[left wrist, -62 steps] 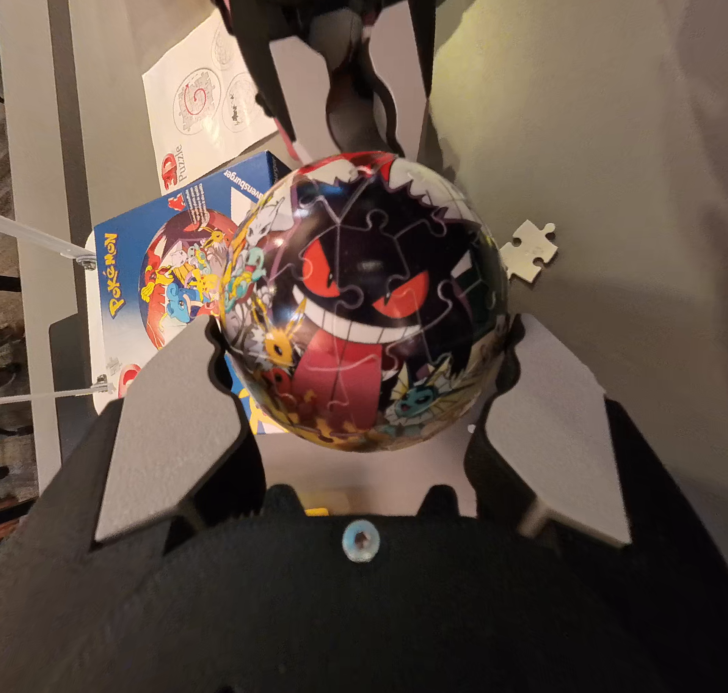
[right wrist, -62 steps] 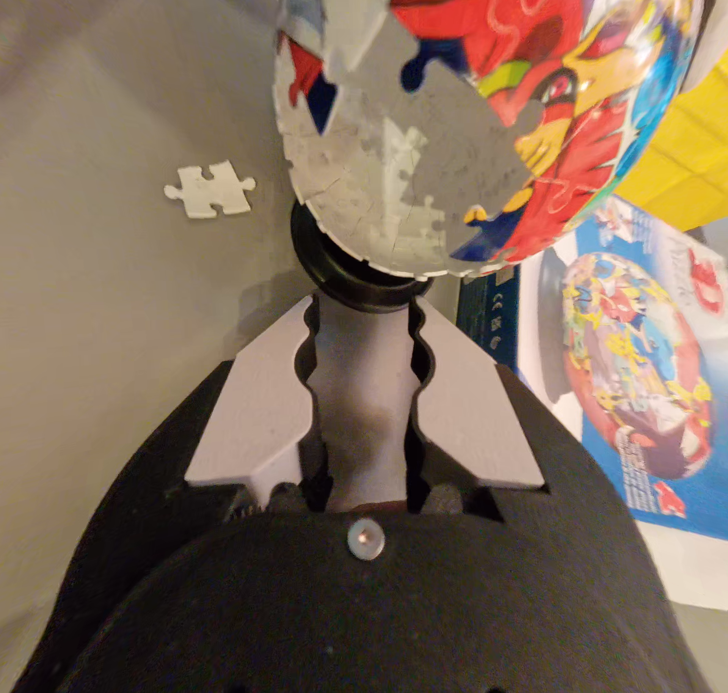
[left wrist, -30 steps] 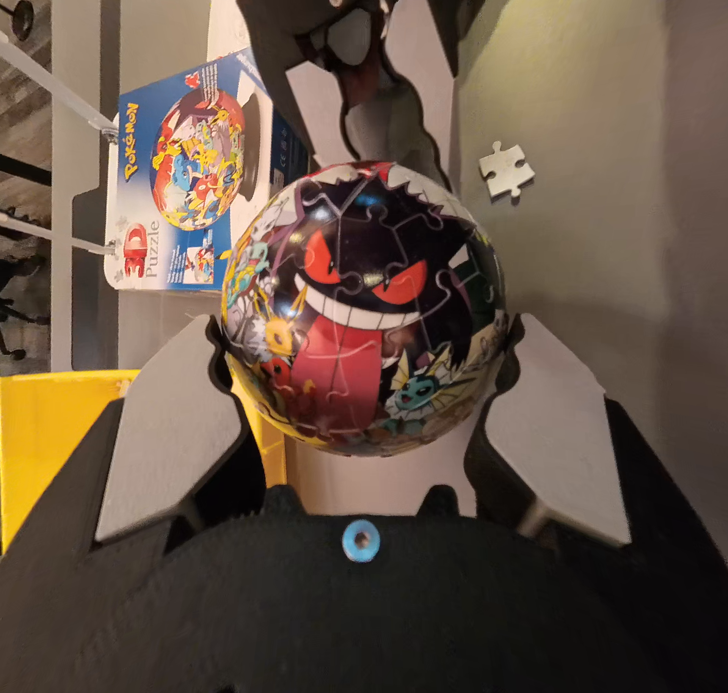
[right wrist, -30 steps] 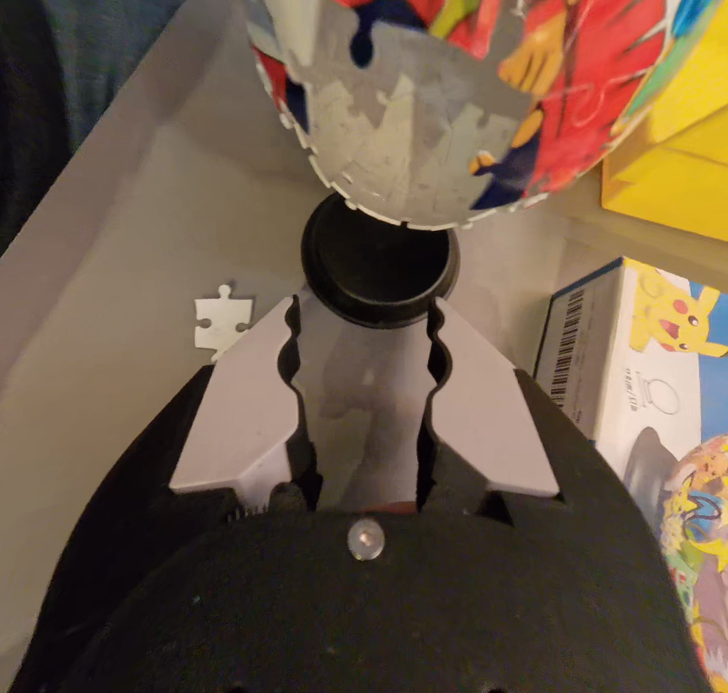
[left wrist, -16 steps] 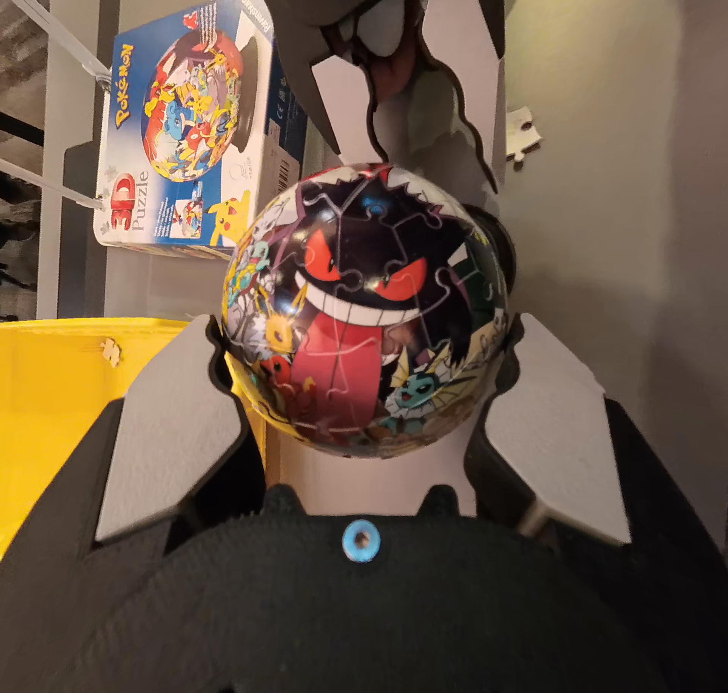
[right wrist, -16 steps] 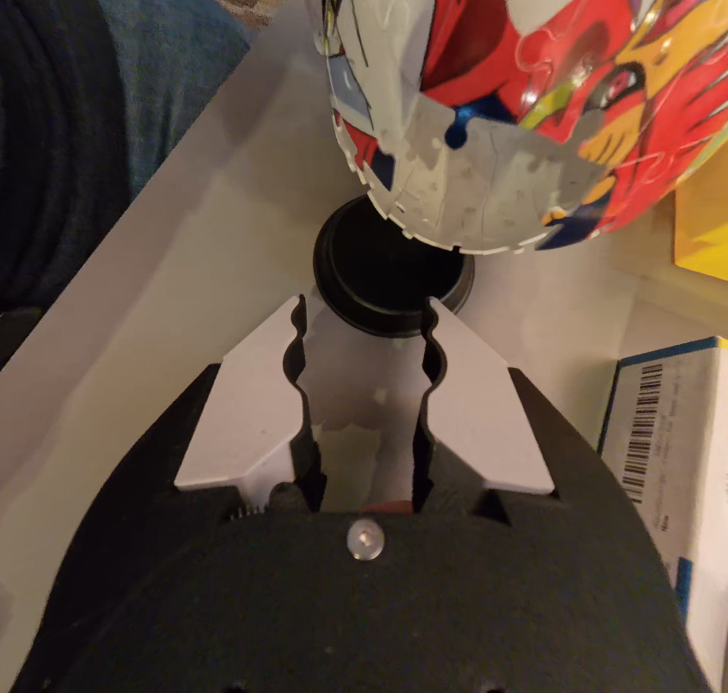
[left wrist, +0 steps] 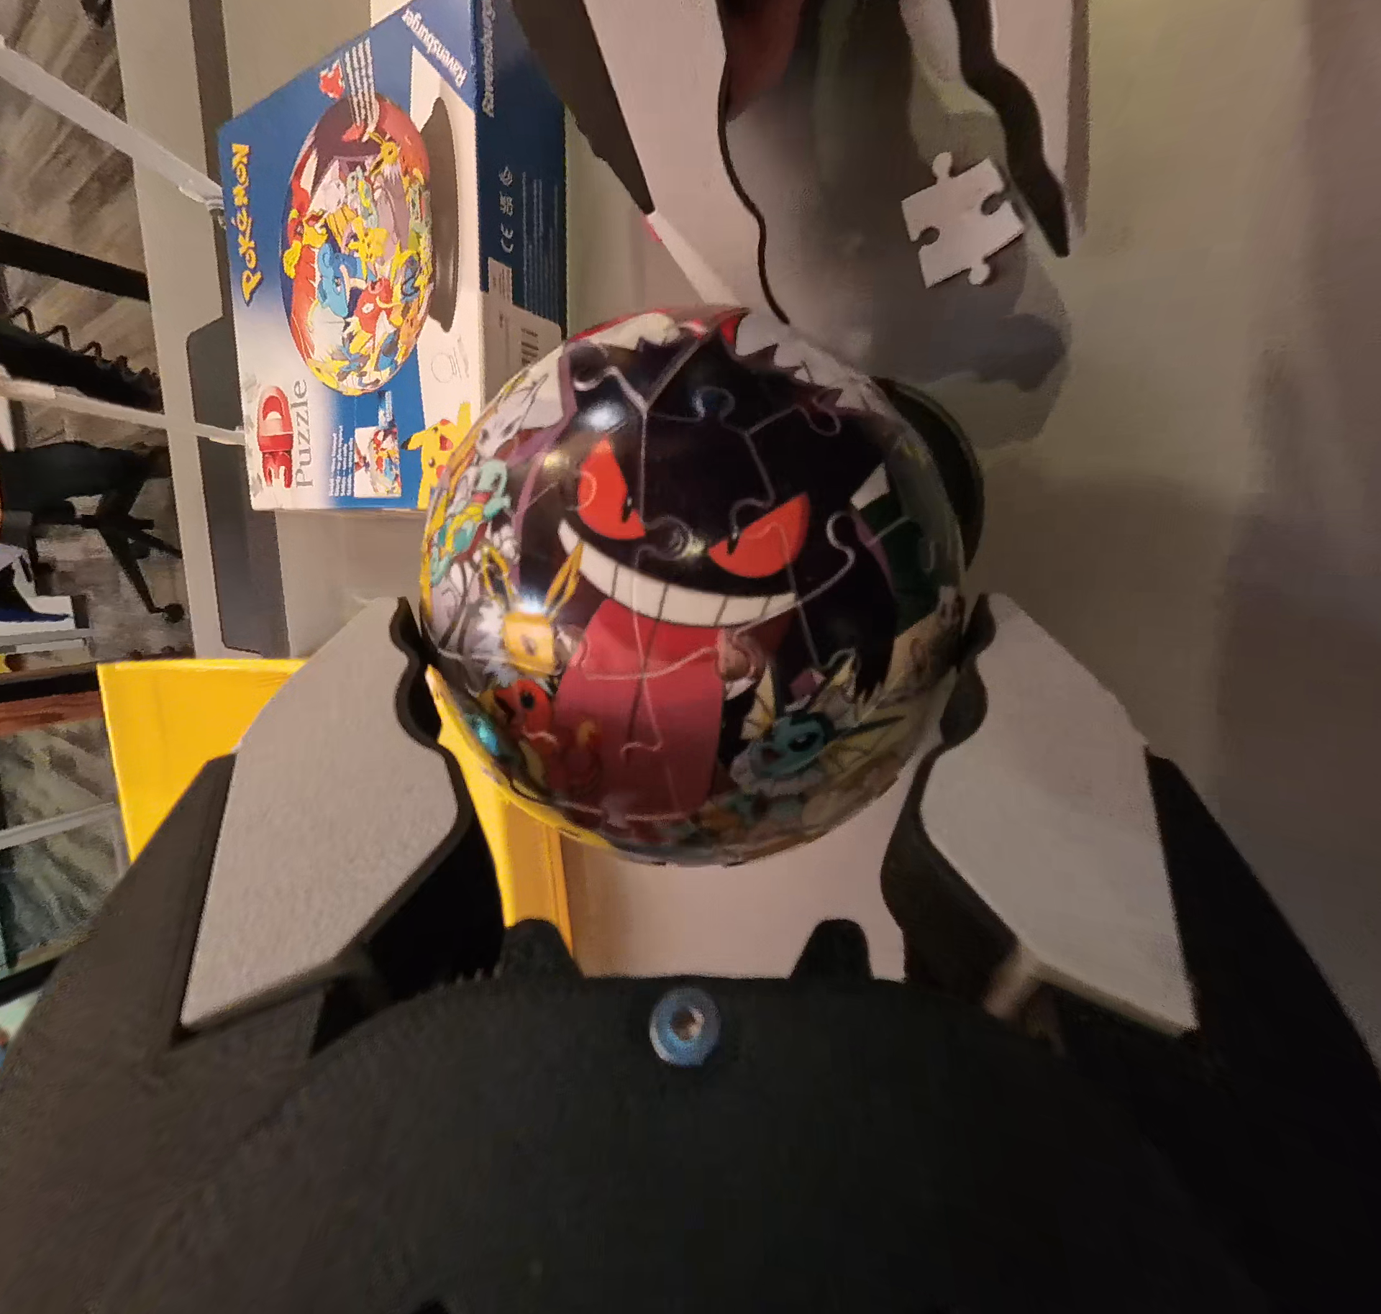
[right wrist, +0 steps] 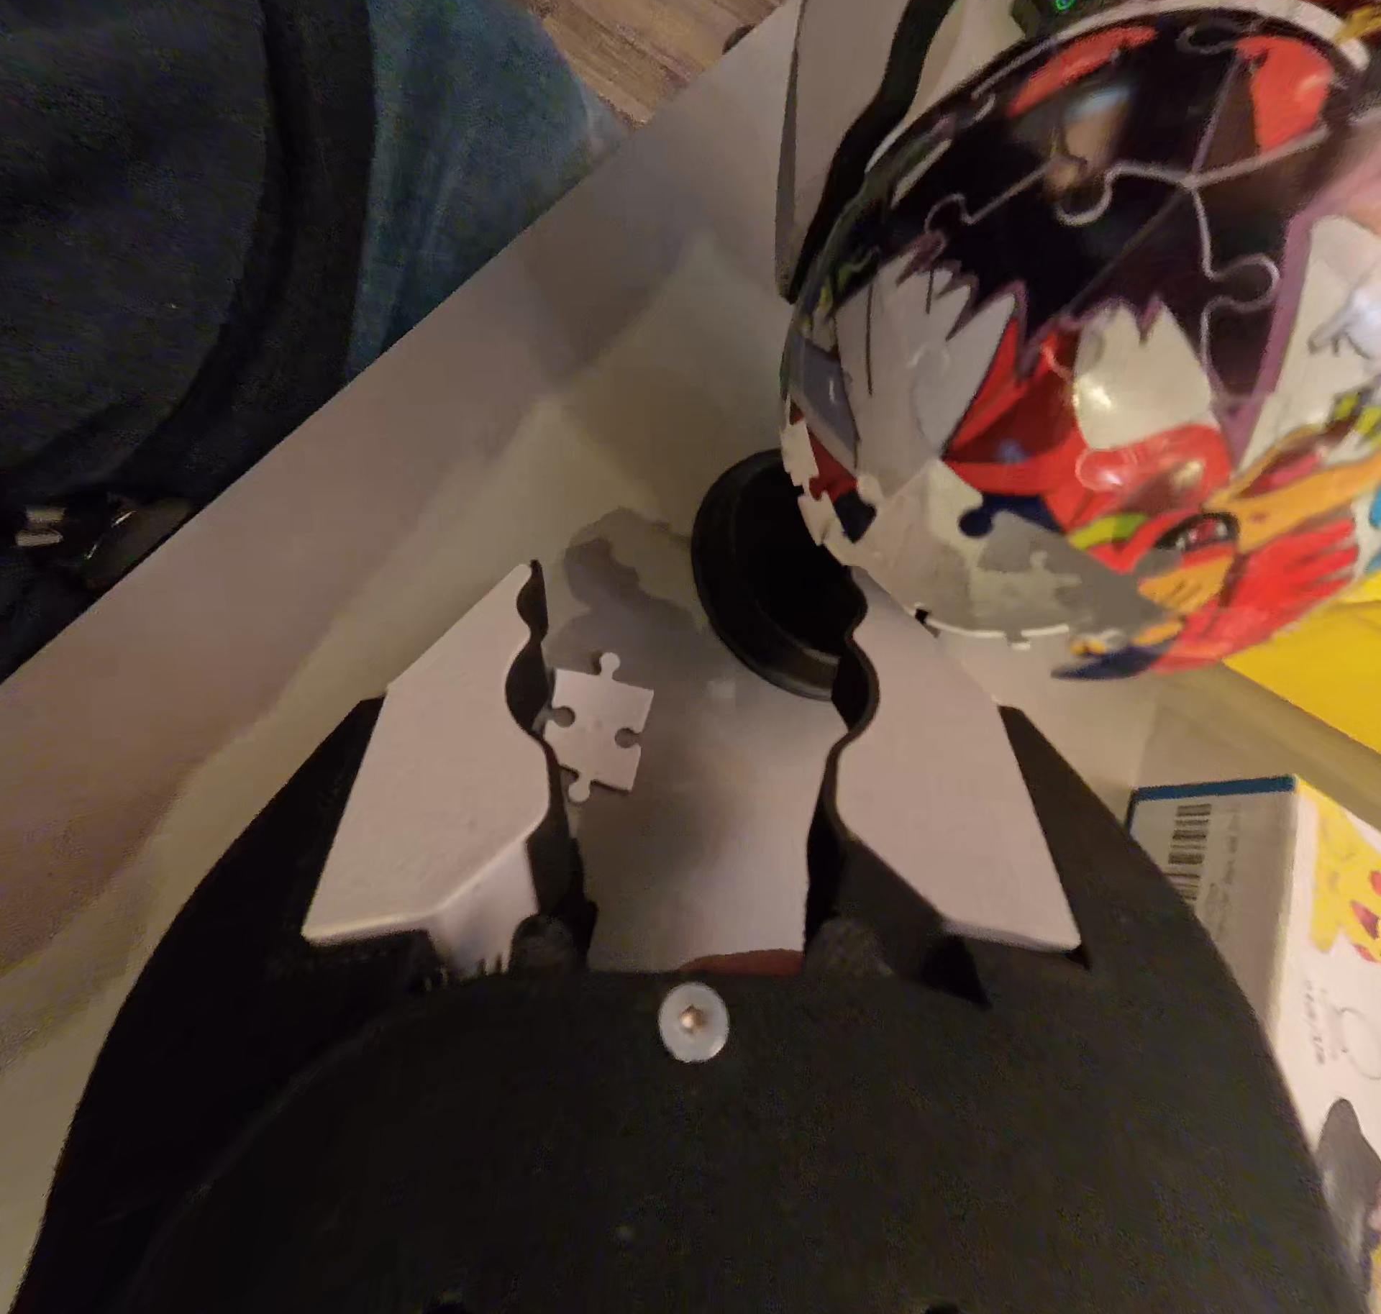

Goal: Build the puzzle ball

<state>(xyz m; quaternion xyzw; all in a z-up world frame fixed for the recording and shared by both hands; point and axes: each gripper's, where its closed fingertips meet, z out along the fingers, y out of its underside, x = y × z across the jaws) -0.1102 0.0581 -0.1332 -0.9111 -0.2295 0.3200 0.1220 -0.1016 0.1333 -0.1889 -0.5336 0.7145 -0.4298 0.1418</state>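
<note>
A: Where does the loose puzzle piece [right wrist: 598, 733] lie from the right gripper [right wrist: 691, 620]?

B: Between its fingers, but off centre. It lies flat on the white tabletop [right wrist: 374, 531], white back up, close against the inner edge of the left-hand finger and a little behind the fingertips. The jaws stand apart with nothing in them.

A: And its long axis?

B: Roughly along the fingers, leaning slightly across them. Closing would catch the piece across its short width, I'd judge, once the gripper shifts a touch to its own left and drops to the table.

A: Where is the puzzle ball [left wrist: 699, 591]?

B: Clamped between the fingers of the left gripper [left wrist: 691, 624], lifted off the table. Seen from the right gripper, it hangs ahead and to the right, with the unfinished hole showing grey inside, above the black stand [right wrist: 770, 605].

A: So which gripper takes the piece?

B: The right, plainly. It is nearer and free; the left is full. The blue puzzle box [left wrist: 388, 307] and yellow bin [left wrist: 187, 733] are out of the way.
</note>
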